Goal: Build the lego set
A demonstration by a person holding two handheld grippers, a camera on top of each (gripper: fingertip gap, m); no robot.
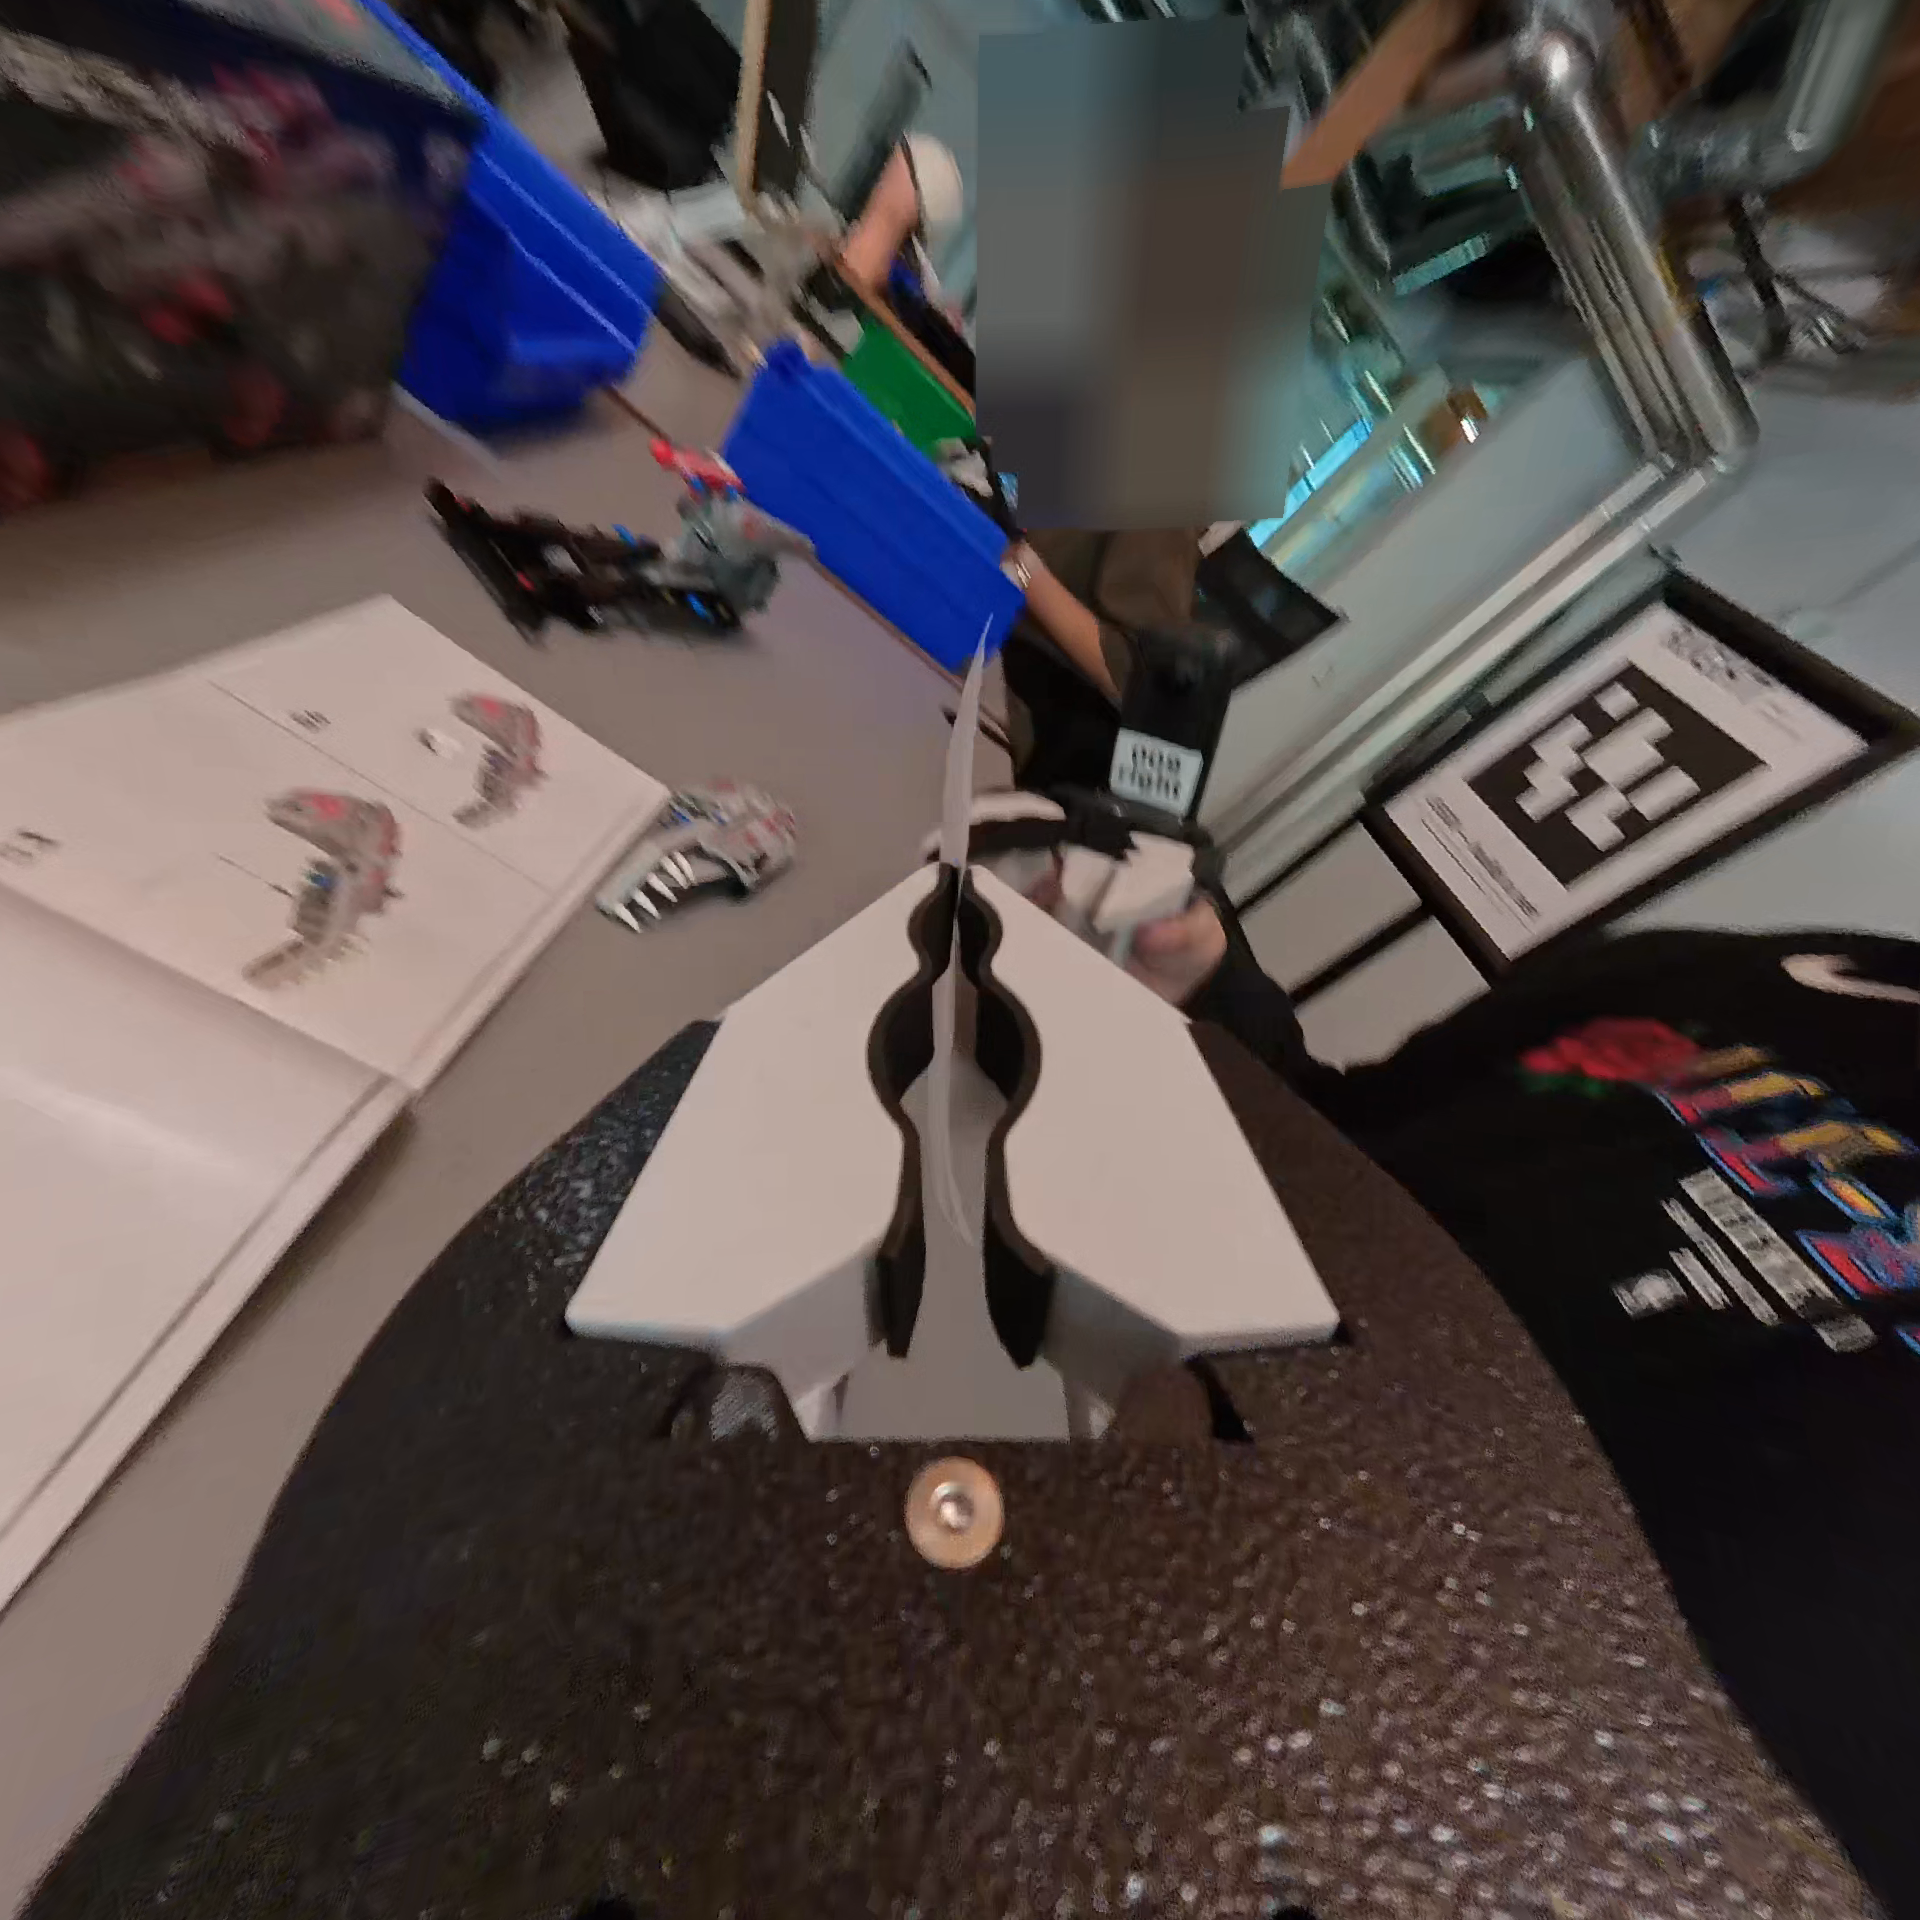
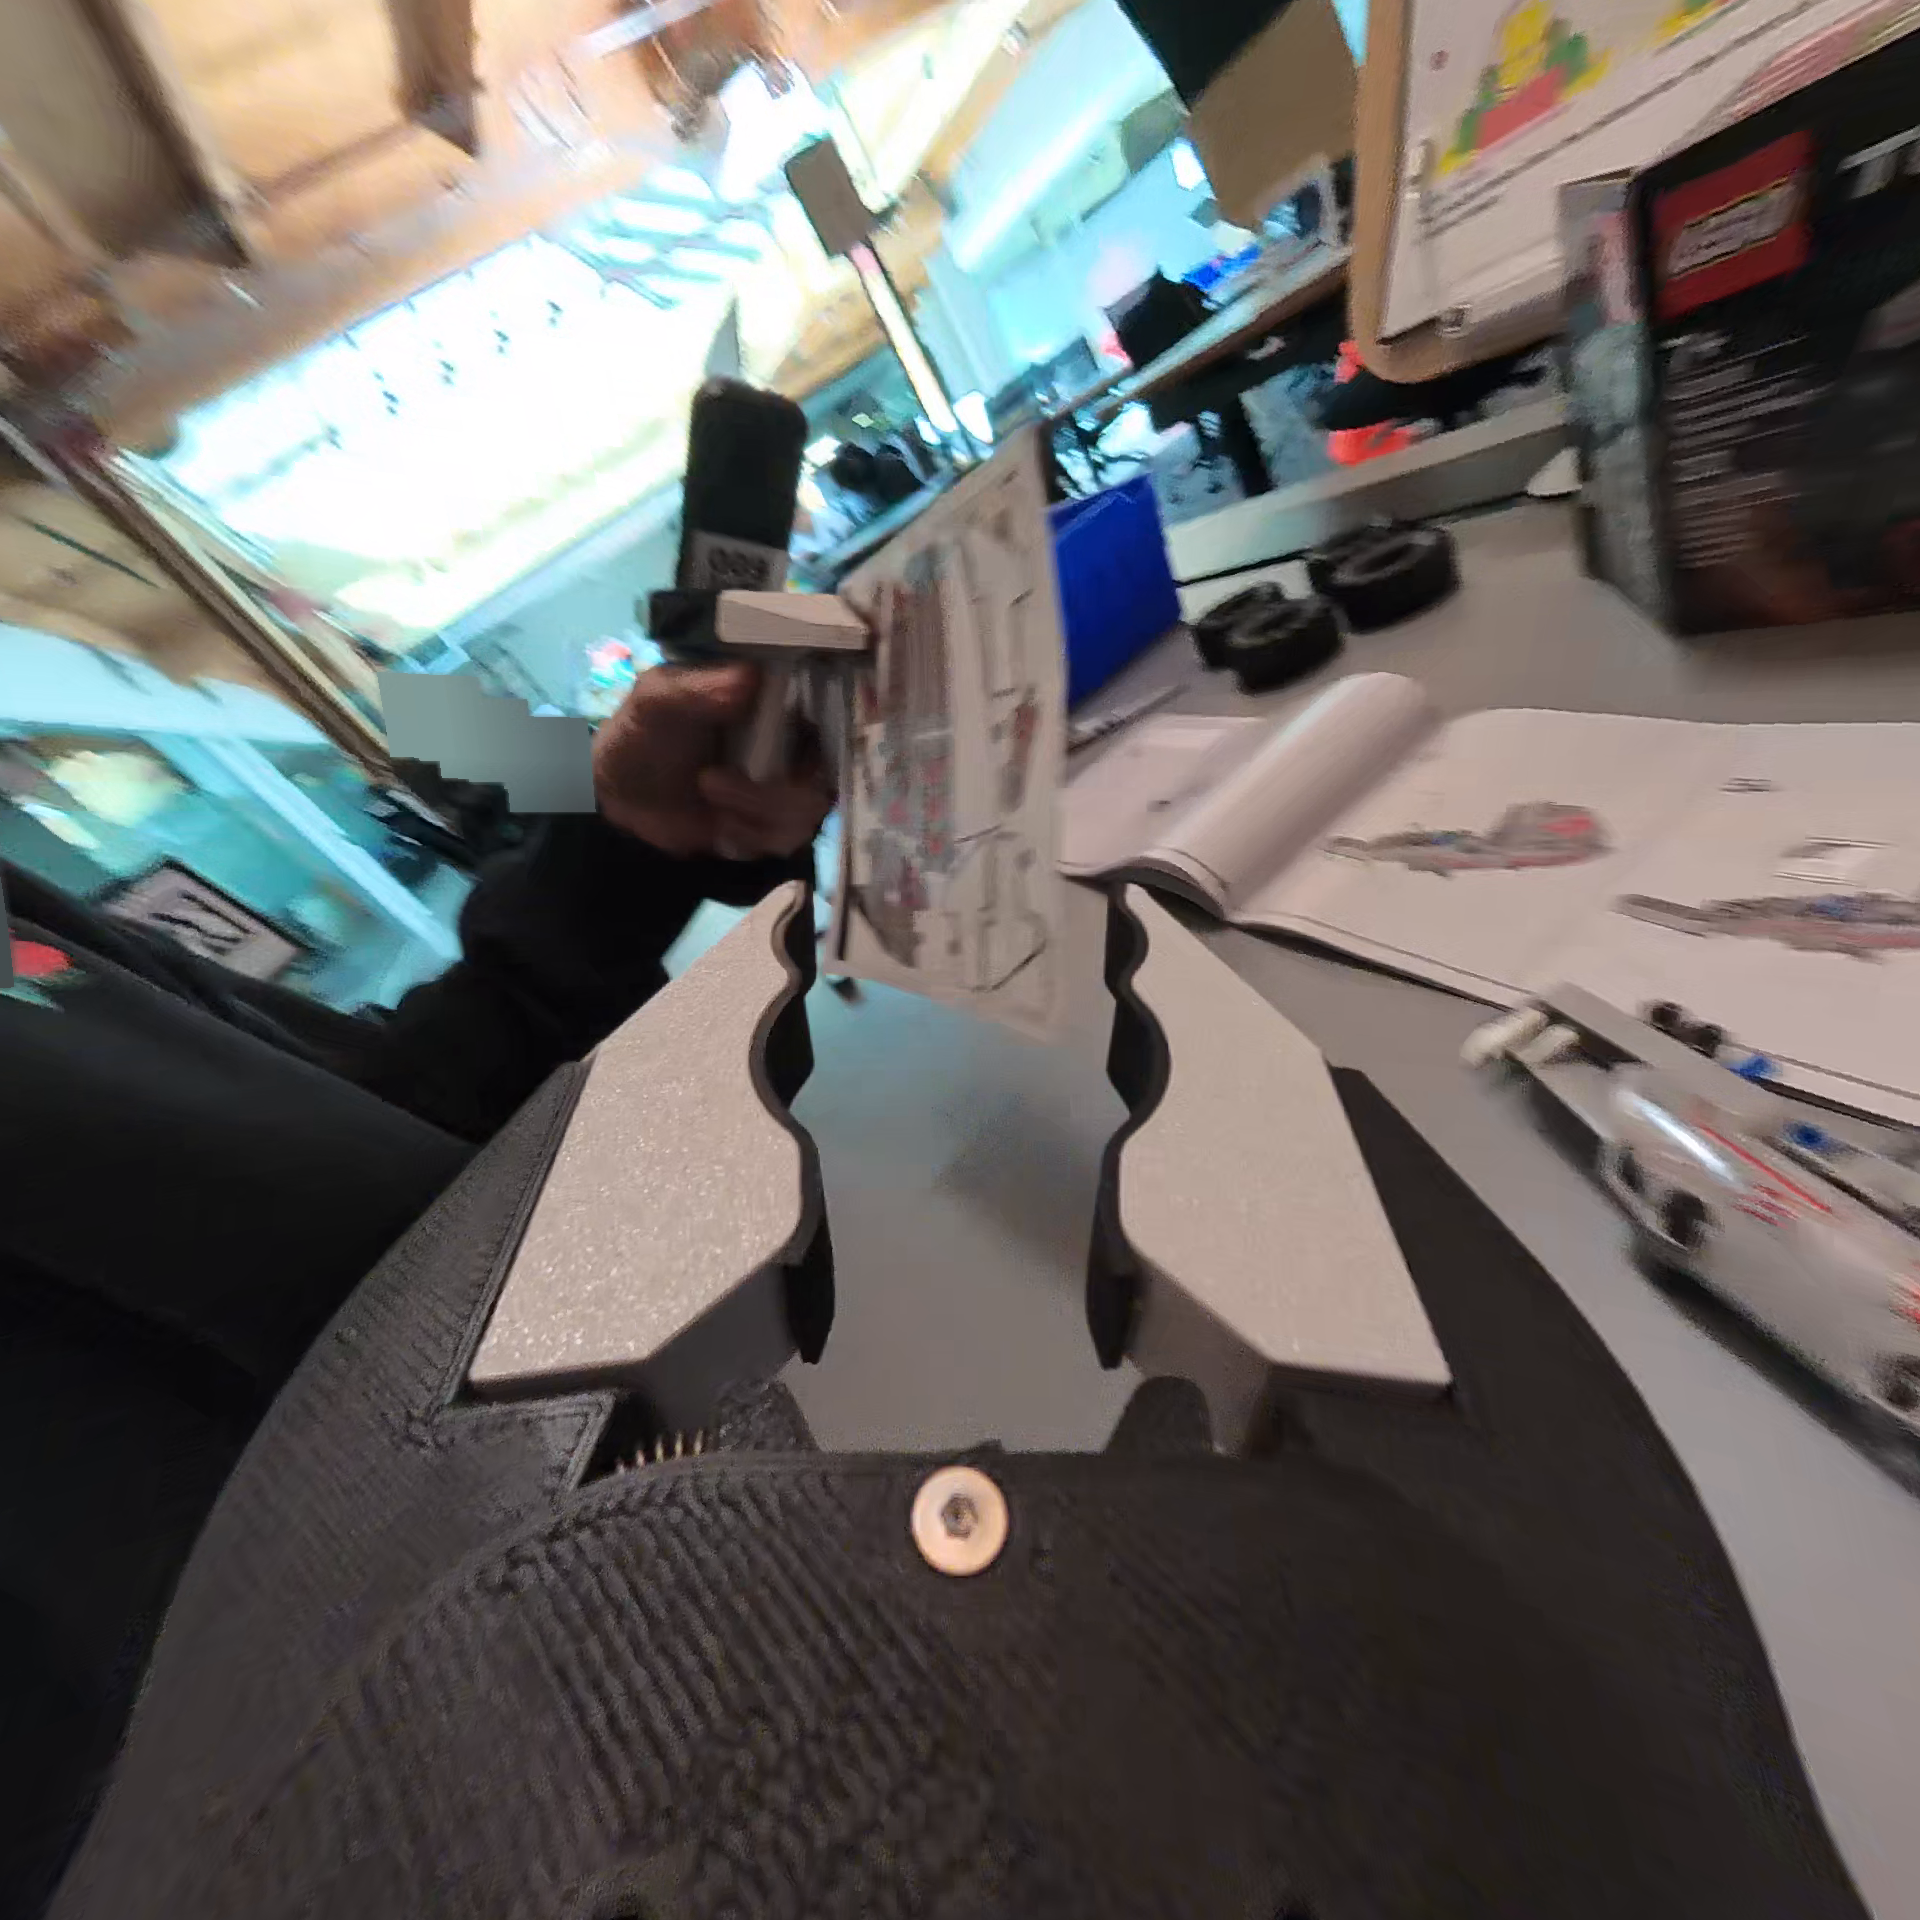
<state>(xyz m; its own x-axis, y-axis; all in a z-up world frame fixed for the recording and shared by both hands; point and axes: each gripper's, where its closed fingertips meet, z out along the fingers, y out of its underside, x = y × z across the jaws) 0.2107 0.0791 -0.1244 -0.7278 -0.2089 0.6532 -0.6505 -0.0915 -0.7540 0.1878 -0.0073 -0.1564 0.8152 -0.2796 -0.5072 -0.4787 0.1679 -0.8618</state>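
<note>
While the left hand-held gripper (image 1: 954,883) was clamped edge-on on a thin printed sheet (image 2: 951,748), the right hand-held gripper (image 2: 961,940) sat with fingers apart, holding nothing, just below that sheet. Open instruction booklet (image 1: 260,862) lay flat on the desk (image 1: 790,707), toothed lego jaw piece (image 1: 707,852) just beside it.
</note>
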